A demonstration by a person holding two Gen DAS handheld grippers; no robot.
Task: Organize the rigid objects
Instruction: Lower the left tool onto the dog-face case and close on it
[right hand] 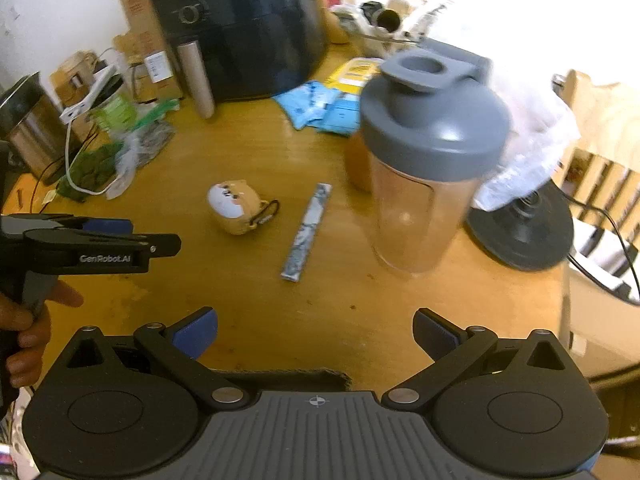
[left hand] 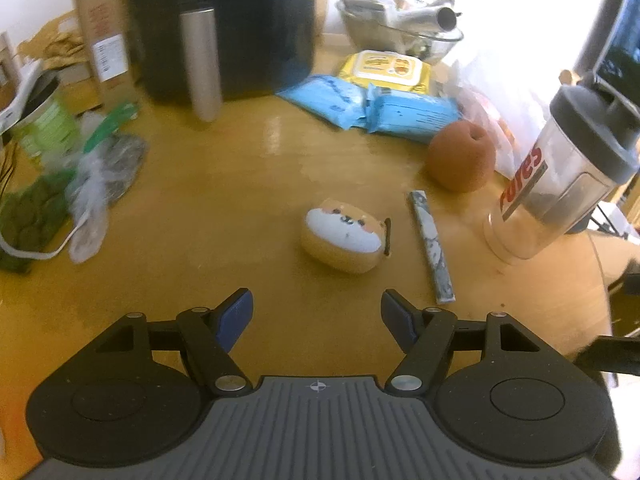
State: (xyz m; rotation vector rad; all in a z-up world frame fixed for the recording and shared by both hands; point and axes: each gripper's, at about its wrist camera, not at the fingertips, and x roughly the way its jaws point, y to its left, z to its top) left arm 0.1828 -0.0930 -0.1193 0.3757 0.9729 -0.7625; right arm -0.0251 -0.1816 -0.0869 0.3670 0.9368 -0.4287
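Observation:
A small tan case with a cartoon dog face (left hand: 344, 238) (right hand: 236, 208) lies on the wooden table (left hand: 224, 184). Beside it lies a thin marbled stick (left hand: 432, 246) (right hand: 308, 232). A clear shaker bottle with a grey lid (left hand: 560, 184) (right hand: 424, 168) stands to the right, a brown round fruit (left hand: 460, 156) behind it. My left gripper (left hand: 316, 314) hovers just short of the dog case, jaws apart with nothing between them; a hand holds it at the left edge of the right wrist view (right hand: 92, 240). My right gripper (right hand: 316, 334) is open and empty, near the bottle.
A black air fryer (left hand: 224, 28) with a metal cylinder (left hand: 202, 64) stands at the back. Blue and yellow wipe packs (left hand: 376, 96), a glass bowl of clutter (left hand: 400, 24), plastic bags with greens (left hand: 60, 184) and a fan base (right hand: 520, 232) ring the work area.

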